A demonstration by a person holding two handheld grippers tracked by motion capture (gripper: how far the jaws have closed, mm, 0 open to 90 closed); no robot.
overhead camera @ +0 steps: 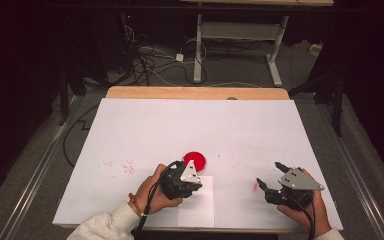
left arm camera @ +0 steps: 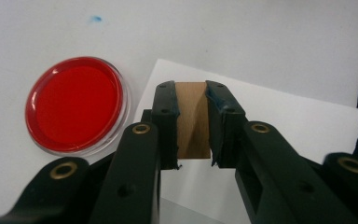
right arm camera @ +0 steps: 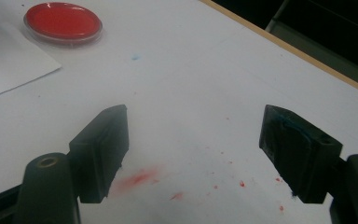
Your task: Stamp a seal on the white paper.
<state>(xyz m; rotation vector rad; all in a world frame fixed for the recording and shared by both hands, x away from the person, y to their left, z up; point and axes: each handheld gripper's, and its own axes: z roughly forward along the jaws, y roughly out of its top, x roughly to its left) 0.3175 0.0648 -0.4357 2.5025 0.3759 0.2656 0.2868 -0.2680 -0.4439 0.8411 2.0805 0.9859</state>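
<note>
Left tool [left arm camera: 192, 122] is clenched on a small wooden block [left arm camera: 192, 116], looks like a stamp, held upright between the pads. It hangs over the white paper sheet [left arm camera: 279, 116]. The red ink dish [left arm camera: 74, 105] sits just off the tool's left side, on the desk [overhead camera: 145, 125], close to the sheet's corner.

Right tool [right arm camera: 193, 154] is released, jaws wide apart, nothing between them. It hovers over bare desk with red smears [right arm camera: 140, 178] under it, well away from the sheet.

My read on progress: pickup is done. Can't tell if the stamp face is inked; it points away from the camera. The part of the sheet I see ahead of the tool has no print, so pressing onto the paper looks not yet done. Left: ink if needed, press, lift, set the stamp down.
</note>
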